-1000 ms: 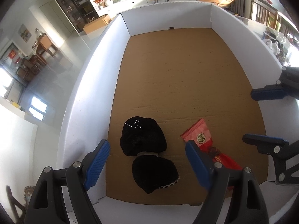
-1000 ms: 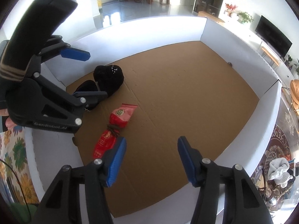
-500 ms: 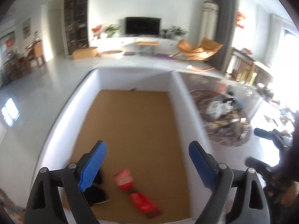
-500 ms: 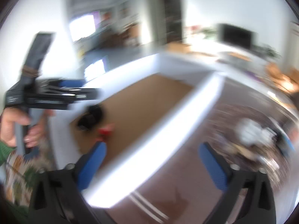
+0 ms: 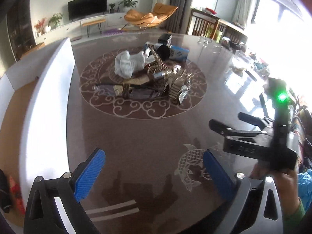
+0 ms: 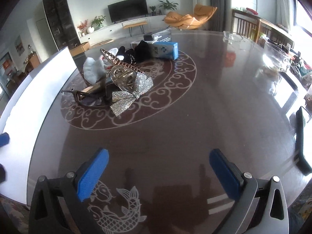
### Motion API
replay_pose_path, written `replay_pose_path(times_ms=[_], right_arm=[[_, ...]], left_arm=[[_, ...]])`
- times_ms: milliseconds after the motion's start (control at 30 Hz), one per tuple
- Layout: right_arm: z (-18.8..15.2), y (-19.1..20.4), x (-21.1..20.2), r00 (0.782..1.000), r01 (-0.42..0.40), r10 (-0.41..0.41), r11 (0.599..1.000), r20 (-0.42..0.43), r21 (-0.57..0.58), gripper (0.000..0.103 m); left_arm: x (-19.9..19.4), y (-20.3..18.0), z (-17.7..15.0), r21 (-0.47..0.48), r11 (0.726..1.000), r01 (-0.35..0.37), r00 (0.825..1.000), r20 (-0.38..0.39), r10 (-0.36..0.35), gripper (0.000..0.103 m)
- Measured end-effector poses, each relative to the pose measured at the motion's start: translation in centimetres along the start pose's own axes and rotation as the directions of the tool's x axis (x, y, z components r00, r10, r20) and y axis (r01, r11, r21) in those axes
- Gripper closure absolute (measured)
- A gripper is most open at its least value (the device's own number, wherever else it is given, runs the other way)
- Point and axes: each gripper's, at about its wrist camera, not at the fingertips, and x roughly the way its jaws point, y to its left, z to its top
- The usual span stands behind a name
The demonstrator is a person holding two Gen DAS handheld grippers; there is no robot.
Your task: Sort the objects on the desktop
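Observation:
A pile of small things lies in the middle of the dark round table (image 6: 175, 107). It holds a white cloth (image 6: 93, 70), sunglasses (image 6: 87, 97), a gold hair claw (image 6: 122, 76), a glittering silver bow (image 6: 126, 95), black socks (image 6: 136, 52) and a blue box (image 6: 165, 50). My right gripper (image 6: 159, 154) hovers open over bare table on the near side of the pile. My left gripper (image 5: 153, 154) is opening with nothing between its pads, beside the white-walled box (image 5: 44, 107). A red packet (image 5: 14, 193) lies in that box. A hand holds the right gripper (image 5: 230, 120) at the right.
A glass bowl (image 6: 275, 58) stands at the table's far right. A dark flat device (image 6: 301, 136) lies near the right edge. The box's white wall (image 6: 39, 97) runs along the table's left side. Fish patterns mark the tabletop under both grippers.
Both grippers have swung to the right, from over the cardboard box floor to over the dark table. Their jaws stand wider. The pile has come into view.

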Motion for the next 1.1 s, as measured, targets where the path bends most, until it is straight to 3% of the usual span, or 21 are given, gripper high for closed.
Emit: replay_pose_path(times_ms=[167, 433, 1100], right_arm=[[0.1, 0.2, 2.8, 0.999, 0.007, -0.010, 0.998, -0.051, -0.060, 0.000], [1.0, 1.4, 4.8, 0.999, 0.018, -0.023, 0.991, -0.035, -0.136, 0.000], [1.3, 1.2, 4.9, 1.000, 0.014, -0.017, 0.991, -0.022, -0.135, 0.000]], left_arm=[[6.1, 1.6, 0.3, -0.073, 0.994, -0.085, 0.995, -0.058, 0.081, 0.001], [9.8, 2.3, 2.5, -0.066, 0.982, -0.179, 0.984, -0.038, 0.177, 0.001], [10.2, 2.8, 3.0, -0.059, 0.982, -0.179, 0.983, 0.018, 0.180, 0.000]])
